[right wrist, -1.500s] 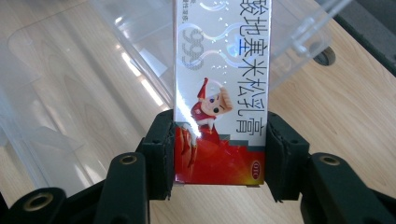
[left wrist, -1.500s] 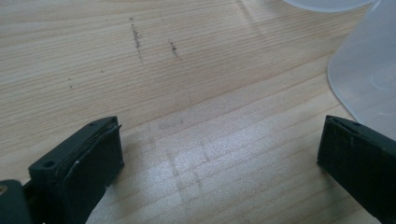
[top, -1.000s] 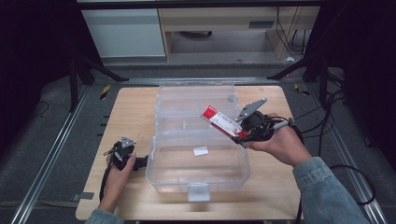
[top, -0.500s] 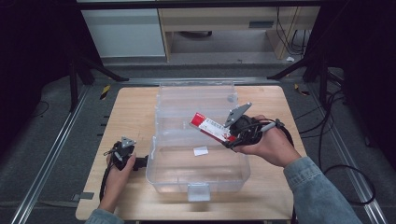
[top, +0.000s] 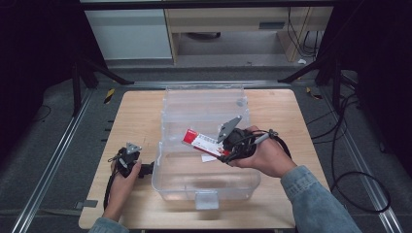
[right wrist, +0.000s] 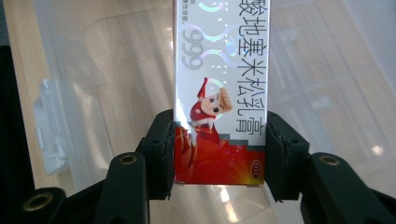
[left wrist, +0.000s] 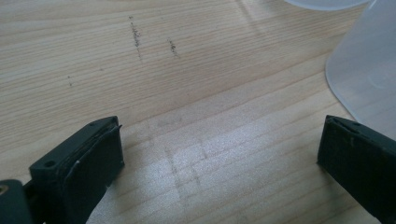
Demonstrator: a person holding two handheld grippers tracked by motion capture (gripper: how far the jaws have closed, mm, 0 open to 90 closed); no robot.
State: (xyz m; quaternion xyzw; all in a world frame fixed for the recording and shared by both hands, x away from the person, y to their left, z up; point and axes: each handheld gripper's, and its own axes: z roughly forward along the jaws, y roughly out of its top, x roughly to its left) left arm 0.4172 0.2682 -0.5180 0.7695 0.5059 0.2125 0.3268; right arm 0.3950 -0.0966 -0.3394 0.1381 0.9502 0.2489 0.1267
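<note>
Swinging leftward over the bin [top: 170, 170], the right hand-held gripper [top: 228, 145] is clamping the box [top: 201, 142] above its interior, likely for dropping in; the left hand-held gripper [top: 127, 160] is resting wide open, empty, on the desk [top: 136, 111].

Red-and-silver ointment box [right wrist: 219, 93] held flat above the open clear bin [top: 170, 182].

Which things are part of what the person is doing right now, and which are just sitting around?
Part of the job:
- red and white box, pinched in the right claw
- clear plastic bin, with the box held over it

Just sitting around:
- left claw, open, holding nothing, low over the wooden table beside the bin
- small white label seen inside the bin
</note>
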